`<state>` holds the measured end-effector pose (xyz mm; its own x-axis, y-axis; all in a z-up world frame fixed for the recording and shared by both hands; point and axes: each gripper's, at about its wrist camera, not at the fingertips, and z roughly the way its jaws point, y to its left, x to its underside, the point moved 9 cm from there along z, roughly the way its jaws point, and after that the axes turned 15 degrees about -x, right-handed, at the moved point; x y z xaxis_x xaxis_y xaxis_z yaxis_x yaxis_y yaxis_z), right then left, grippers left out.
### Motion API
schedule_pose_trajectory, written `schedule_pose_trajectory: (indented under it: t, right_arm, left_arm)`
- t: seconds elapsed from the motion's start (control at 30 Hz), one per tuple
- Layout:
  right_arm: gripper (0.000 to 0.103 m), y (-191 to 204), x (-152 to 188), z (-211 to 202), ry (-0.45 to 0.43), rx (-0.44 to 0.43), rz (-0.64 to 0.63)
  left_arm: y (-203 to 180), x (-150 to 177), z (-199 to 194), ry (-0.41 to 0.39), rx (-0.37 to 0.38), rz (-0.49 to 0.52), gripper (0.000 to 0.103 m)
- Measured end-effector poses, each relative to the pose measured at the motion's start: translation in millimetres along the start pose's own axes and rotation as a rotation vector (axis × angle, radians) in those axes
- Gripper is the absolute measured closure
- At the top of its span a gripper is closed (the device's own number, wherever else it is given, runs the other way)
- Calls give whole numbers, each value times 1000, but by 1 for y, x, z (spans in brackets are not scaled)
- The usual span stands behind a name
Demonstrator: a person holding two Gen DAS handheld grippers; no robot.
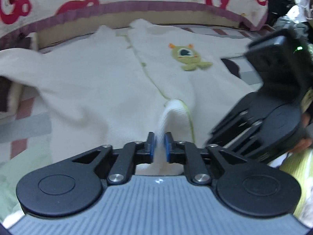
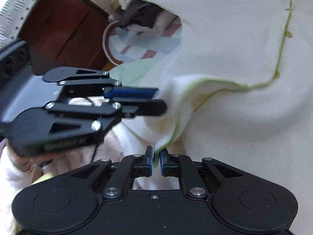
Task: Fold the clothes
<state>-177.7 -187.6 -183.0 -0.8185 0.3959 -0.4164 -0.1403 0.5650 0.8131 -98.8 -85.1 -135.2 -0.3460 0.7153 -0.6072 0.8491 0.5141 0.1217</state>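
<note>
A cream baby garment (image 1: 97, 74) with lime-green trim and a green monster patch (image 1: 188, 56) lies spread on the bed. My left gripper (image 1: 160, 145) is shut on a bunched fold of its hem. The right gripper's black body (image 1: 260, 121) sits close on the right in the left wrist view. In the right wrist view the same cream garment (image 2: 234, 39) fills the upper right. There my right gripper (image 2: 156, 157) is shut on the green-trimmed hem corner, and the left gripper (image 2: 156, 99) pinches the cloth just above and to the left.
A striped bedsheet (image 1: 29, 121) lies under the garment. A padded bed wall with red prints (image 1: 15, 5) runs along the back. A brown cardboard box (image 2: 64, 31) and a pile of other clothes (image 2: 140, 13) sit at the bed's edge. A hand in a pink sleeve (image 2: 82, 152) holds the left gripper.
</note>
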Motion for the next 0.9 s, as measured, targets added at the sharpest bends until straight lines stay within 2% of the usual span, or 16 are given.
schedule_pose_trajectory:
  t: [0.03,0.07,0.1,0.17,0.27,0.37,0.47,0.5,0.57,0.67,0.7,0.73,0.8,0.9]
  right_arm:
    - [75,-1,0,-4,-8,-6,1]
    - [63,-2,-1,-9,-16,-12,2]
    - [61,-4,-1,-13,-24,-18,3]
    - [60,-6,-1,-22,-40,-31,6]
    - [58,-9,-2,-36,-64,-49,9]
    - [50,-14,-3,-44,-79,-63,10]
    - [49,-22,-3,-24,-52,-54,-5]
    - [63,-25,-3,-17,-43,-51,-10]
    - [97,-26,-6,-10,-37,-59,-46]
    - [97,-31,-22,-17,-105,-13,-88]
    - [97,-35,-28,-21,-132,8,-81]
    - [97,-38,-32,-25,-149,24,-76]
    - [97,-43,-37,-33,-164,45,-71]
    - [97,-49,-40,-38,-161,74,-69]
  left_arm:
    - [12,1,-7,-1,-20,-32,65]
    - [24,2,-13,-2,-40,-64,55]
    - [40,5,-20,6,-73,-100,49]
    - [72,12,-33,28,-147,-159,49]
    - [100,28,-46,57,-214,-167,49]
    - [113,44,-44,102,-212,-174,48]
    - [110,52,-35,136,-185,-177,48]
    - [107,53,-30,145,-179,-172,46]
    - [96,51,-18,159,-157,-142,42]
    - [81,51,-6,182,-127,-57,42]
    - [76,52,-4,189,-118,-23,44]
    - [72,53,-1,195,-109,11,57]
    - [63,57,1,211,-82,82,97]
    - [66,63,3,231,-99,88,97]
